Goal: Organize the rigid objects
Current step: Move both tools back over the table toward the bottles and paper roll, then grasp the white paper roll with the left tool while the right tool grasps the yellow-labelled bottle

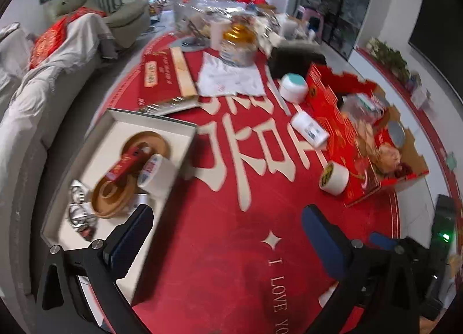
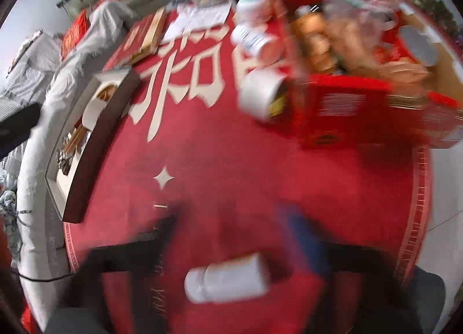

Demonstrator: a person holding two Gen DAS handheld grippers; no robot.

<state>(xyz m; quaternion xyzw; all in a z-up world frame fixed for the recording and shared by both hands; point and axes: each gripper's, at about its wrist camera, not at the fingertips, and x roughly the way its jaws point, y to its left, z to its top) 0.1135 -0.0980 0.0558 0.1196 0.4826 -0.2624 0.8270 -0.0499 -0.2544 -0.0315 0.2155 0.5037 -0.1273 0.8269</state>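
My left gripper (image 1: 228, 232) is open and empty above the red cloth, its left finger over the corner of a white box (image 1: 179, 127). The box holds brown tape rolls (image 1: 115, 198), a white tape roll (image 1: 156, 173), a red stick (image 1: 127, 163) and metal rings (image 1: 78, 212). A white tape roll (image 1: 334, 177), a white bottle (image 1: 309, 130) and a white jar with a teal lid (image 1: 293, 86) lie beside a red carton (image 1: 341, 125). My right gripper (image 2: 231, 224) is open; a white bottle (image 2: 228, 280) lies on the cloth below it, blurred.
The red carton (image 2: 356, 108) at the right is full of packets. A red flat box (image 1: 157, 79), white paper (image 1: 228, 76) and a gold-topped container (image 1: 238, 42) lie at the far end. A grey sofa (image 1: 43, 79) runs along the left. The red cloth's edge (image 2: 416, 195) is right.
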